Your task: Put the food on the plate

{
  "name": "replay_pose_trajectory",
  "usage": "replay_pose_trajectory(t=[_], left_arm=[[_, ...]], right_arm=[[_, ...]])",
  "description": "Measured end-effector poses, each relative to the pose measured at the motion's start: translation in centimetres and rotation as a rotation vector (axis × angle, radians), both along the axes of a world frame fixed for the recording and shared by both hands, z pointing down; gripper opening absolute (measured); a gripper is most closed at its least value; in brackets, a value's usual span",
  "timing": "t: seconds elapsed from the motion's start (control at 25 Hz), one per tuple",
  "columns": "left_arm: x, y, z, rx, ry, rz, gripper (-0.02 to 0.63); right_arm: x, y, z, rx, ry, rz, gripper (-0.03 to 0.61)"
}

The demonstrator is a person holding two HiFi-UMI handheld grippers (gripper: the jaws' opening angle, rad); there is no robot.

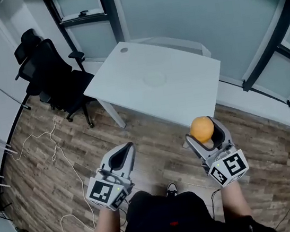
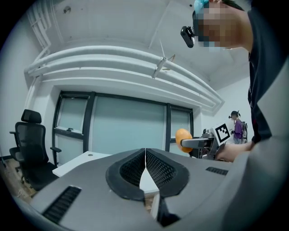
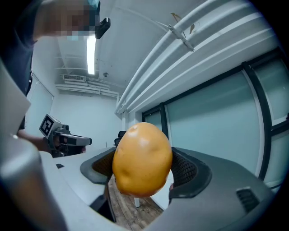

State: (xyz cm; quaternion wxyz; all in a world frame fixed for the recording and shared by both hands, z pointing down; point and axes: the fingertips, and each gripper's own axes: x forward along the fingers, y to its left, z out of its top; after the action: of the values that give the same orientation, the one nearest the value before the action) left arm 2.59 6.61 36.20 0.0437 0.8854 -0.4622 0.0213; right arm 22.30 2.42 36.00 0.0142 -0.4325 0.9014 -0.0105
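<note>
Orange food clamped in right gripper, lower centre-right; left gripper closed, empty; placement judged outstanding.

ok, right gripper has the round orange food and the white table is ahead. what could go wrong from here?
1. The round orange food is smooth and bulges past the right gripper's jaws, over the wood floor; it could slip out.
2. The white table shows only a faint round outline. If that is the plate, it is easy to miss.
3. A loose white cable lies on the floor near the person's feet and may snag a step.
</note>
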Motion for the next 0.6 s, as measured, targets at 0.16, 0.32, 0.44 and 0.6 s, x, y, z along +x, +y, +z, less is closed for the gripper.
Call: replay_pose_trajectory(t=[0.16, 0.32, 0.44, 0.6], left_arm=[[1.5, -2.3, 0.3, -0.015, 0.009, -0.005, 0.025], [2.2, -5.9, 1.1, -0.028, 0.032, 0.003, 0.024], [2.3, -9.2, 2.1, -0.036, 0.050, 0.019, 0.025], [1.8, -13.9, 2.3, -0.026, 0.065, 0.046, 0.025]], right_arm=[[1.4, -2.3, 0.6, -0.021, -0.010, -0.004, 0.370], [1.5, -5.1, 1.4, -0.022, 0.018, -0.008, 0.370], [1.5, -7.9, 2.0, -0.032, 0.033, 0.001, 0.370], [1.0, -12.0, 2.4, -0.050, 0.045, 0.025, 0.370]])
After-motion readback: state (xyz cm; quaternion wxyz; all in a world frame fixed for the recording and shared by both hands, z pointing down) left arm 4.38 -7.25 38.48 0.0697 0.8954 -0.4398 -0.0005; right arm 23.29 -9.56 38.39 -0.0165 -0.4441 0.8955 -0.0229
